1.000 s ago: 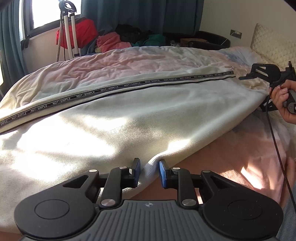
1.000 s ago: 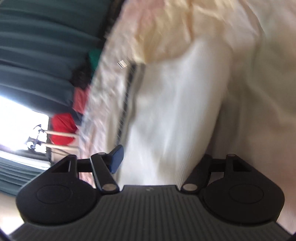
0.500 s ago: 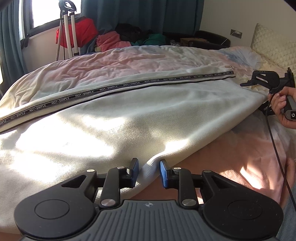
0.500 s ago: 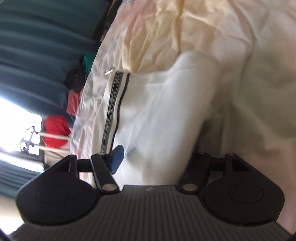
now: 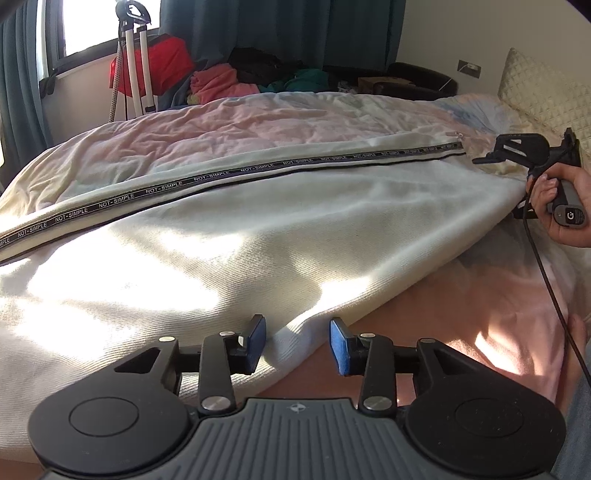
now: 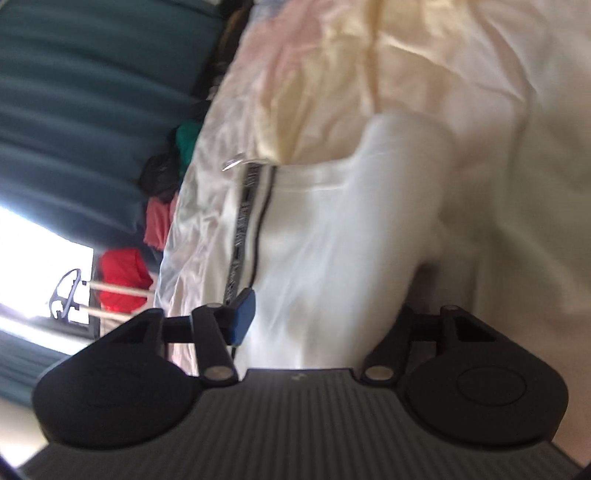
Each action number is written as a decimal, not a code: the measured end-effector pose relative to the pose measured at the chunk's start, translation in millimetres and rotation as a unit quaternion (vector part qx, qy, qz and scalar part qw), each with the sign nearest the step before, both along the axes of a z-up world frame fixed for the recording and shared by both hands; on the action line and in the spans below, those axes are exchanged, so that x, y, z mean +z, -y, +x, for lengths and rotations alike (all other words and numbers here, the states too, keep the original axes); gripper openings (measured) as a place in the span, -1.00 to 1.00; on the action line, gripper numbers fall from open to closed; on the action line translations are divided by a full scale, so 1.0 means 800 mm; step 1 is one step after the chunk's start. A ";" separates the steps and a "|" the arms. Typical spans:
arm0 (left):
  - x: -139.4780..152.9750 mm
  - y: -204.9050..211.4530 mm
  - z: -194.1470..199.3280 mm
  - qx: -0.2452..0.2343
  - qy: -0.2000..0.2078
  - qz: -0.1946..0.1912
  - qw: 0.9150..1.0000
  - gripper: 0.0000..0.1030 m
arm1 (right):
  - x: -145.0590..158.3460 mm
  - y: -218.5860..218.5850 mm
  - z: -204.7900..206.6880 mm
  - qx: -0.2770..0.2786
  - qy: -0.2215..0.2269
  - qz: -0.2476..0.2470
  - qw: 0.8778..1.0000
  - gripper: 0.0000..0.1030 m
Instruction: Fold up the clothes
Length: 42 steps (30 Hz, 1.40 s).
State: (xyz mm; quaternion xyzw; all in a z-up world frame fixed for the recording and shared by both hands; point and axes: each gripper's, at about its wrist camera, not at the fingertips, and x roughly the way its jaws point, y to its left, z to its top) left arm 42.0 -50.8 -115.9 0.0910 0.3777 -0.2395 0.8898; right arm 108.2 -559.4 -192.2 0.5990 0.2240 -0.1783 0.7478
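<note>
Cream-white garment (image 5: pixel 229 236), a big knitted piece with a black tape reading NOT-SIMPLE (image 5: pixel 236 173) along its far edge, lies spread flat over the pale pink and yellow bedcover (image 5: pixel 229 125), filling most of the left wrist view from 9 o'clock across to 3 o'clock. Sun patches fall on its near half. Its near hem runs slantwise down to 6 o'clock, where a ribbed corner sits between the fingers of the left gripper (image 5: pixel 297 341).

That left gripper is released: its blue pads (image 5: pixel 256 329) stand well apart on either side of the hem corner, pinching nothing.

At 3 o'clock in the same view a hand (image 5: pixel 565 206) grips the handle of the right gripper (image 5: pixel 517 151), which sits at the garment's far-right corner, with a black cable (image 5: pixel 550 288) trailing down toward 5 o'clock.

From the right wrist view, which is rolled sideways and blurred, the garment (image 6: pixel 332 258) fills the middle, its taped edge (image 6: pixel 245 229) running from 12 toward 7 o'clock. The right gripper (image 6: pixel 325 325) is spread wide, with cloth lying in the gap between its fingers; only one blue pad (image 6: pixel 244 314) shows, the other being hidden behind the fabric. It clamps nothing.

Beyond the bed at 12 o'clock are teal curtains (image 5: pixel 280 33), a heap of clothes (image 5: pixel 221 81) and a red bag (image 5: pixel 162 62).
</note>
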 end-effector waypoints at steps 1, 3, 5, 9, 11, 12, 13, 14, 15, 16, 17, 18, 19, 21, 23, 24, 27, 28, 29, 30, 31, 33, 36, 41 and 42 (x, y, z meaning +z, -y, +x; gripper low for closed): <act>0.000 0.000 0.000 0.001 -0.001 -0.001 1.000 -0.20 | -0.002 0.001 0.000 -0.003 -0.003 0.001 1.000 -0.07; 0.000 -0.001 0.000 0.004 -0.002 -0.005 1.000 -0.16 | 0.004 -0.003 0.004 0.016 -0.020 -0.029 0.999 -0.32; 0.003 -0.001 -0.002 0.009 0.008 -0.001 1.000 -0.05 | 0.009 -0.009 0.008 0.036 -0.038 -0.059 0.997 -0.55; 0.016 -0.004 -0.010 0.015 0.032 -0.005 0.999 0.23 | 0.025 -0.013 0.006 0.043 -0.037 -0.096 0.994 -0.76; 0.030 -0.012 -0.013 0.023 0.042 -0.027 0.998 0.33 | 0.032 -0.018 0.006 0.044 -0.042 -0.118 0.991 -0.79; 0.037 -0.018 -0.014 0.027 0.048 -0.041 0.998 0.41 | 0.034 -0.020 0.005 0.043 -0.042 -0.125 0.990 -0.79; 0.045 -0.024 -0.015 0.033 0.054 -0.055 0.996 0.49 | 0.037 -0.021 0.005 0.042 -0.042 -0.131 0.990 -0.79; 0.053 -0.031 -0.015 0.041 0.061 -0.069 0.995 0.52 | 0.039 -0.023 0.004 0.041 -0.042 -0.138 0.989 -0.80; 0.059 -0.039 -0.013 0.051 0.066 -0.081 0.993 0.55 | 0.041 -0.023 0.003 0.038 -0.040 -0.140 0.989 -0.80; 0.064 -0.047 -0.011 0.065 0.070 -0.087 0.992 0.55 | 0.042 -0.023 0.004 0.037 -0.037 -0.142 0.988 -0.80; 0.066 -0.054 -0.007 0.082 0.074 -0.088 0.990 0.55 | 0.044 -0.022 0.004 0.037 -0.035 -0.144 0.988 -0.80; 0.068 -0.060 -0.003 0.100 0.077 -0.086 0.988 0.56 | 0.046 -0.022 0.004 0.036 -0.032 -0.147 0.988 -0.80; 0.067 -0.067 0.004 0.123 0.079 -0.079 0.986 0.57 | 0.047 -0.022 0.004 0.037 -0.032 -0.150 0.988 -0.80; 0.058 -0.079 0.021 0.170 0.074 -0.056 0.981 0.57 | 0.052 -0.024 0.004 0.038 -0.030 -0.158 0.986 -0.80; 0.043 -0.088 0.038 0.209 0.064 -0.025 0.975 0.57 | 0.057 -0.027 0.003 0.039 -0.028 -0.168 0.985 -0.80; 0.035 -0.092 0.046 0.225 0.055 -0.011 0.973 0.57 | 0.061 -0.030 0.004 0.041 -0.027 -0.179 0.983 -0.80; 0.005 -0.099 0.069 0.238 0.001 0.027 0.971 0.58 | 0.078 -0.047 0.005 0.049 -0.022 -0.229 0.972 -0.80; 0.001 -0.099 0.070 0.235 -0.001 0.035 0.971 0.60 | 0.088 -0.058 0.005 0.051 -0.018 -0.256 0.965 -0.80; -0.001 -0.098 0.069 0.234 0.002 0.041 0.971 0.61 | 0.098 -0.070 0.005 0.053 -0.014 -0.282 0.958 -0.80; -0.002 -0.097 0.068 0.234 0.004 0.047 0.971 0.62 | 0.107 -0.081 0.005 0.055 -0.010 -0.309 0.950 -0.80; -0.001 -0.096 0.068 0.233 0.003 0.051 0.971 0.62 | 0.117 -0.093 0.006 0.057 -0.005 -0.335 0.941 -0.79; 0.002 -0.099 0.067 0.232 -0.002 0.049 0.971 0.62 | 0.137 -0.116 0.006 0.061 0.003 -0.386 0.920 -0.79; 0.013 -0.107 0.070 0.232 -0.007 0.043 0.972 0.61 | 0.173 -0.168 0.003 0.069 0.026 -0.475 0.877 -0.79; 0.056 -0.140 0.064 0.258 0.031 -0.002 0.966 0.61 | 0.140 -0.333 -0.008 0.211 0.081 -0.607 0.762 -0.79; 0.065 -0.149 0.062 0.266 0.037 -0.019 0.963 0.61 | 0.133 -0.366 -0.011 0.238 0.092 -0.629 0.734 -0.79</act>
